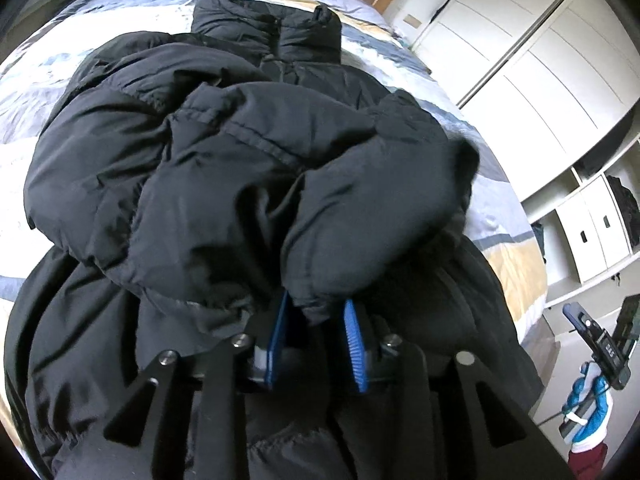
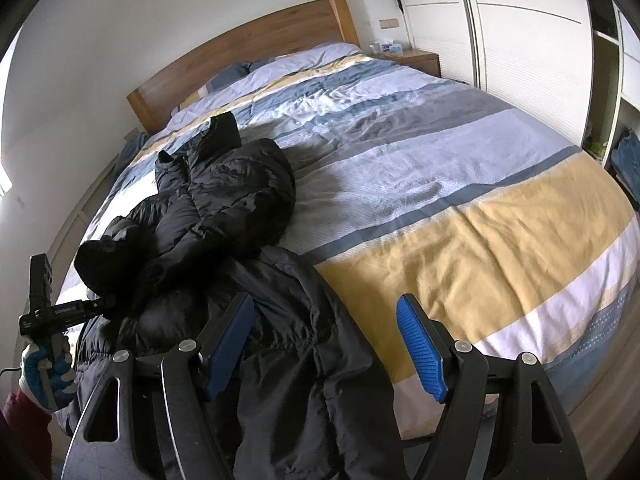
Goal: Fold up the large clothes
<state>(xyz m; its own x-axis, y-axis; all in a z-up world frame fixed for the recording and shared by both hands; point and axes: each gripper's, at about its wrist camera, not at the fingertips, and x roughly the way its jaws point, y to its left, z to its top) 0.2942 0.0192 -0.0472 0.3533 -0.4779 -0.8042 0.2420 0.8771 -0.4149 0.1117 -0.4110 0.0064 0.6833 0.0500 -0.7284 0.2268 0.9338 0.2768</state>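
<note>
Black, puffy quilted winter jacket (image 2: 224, 208) lies on the near left side of the striped blue, white and yellow bedspread (image 2: 460, 216), collar toward the wooden headboard (image 2: 248, 52). One padded sleeve (image 1: 320, 208) is drawn across the chest, and its cuff sits between the blue pads of my left gripper (image 1: 318, 340). The pads stand a little apart around the cuff; I judge it loose, not pinched. My right gripper (image 2: 326, 344) hangs wide open and empty over the jacket's hem near the bed edge. So I reckon the sleeve fold is about done; the body fold, hem up to collar, is left. White wardrobe doors (image 2: 520, 40) stand beyond the bed.
</note>
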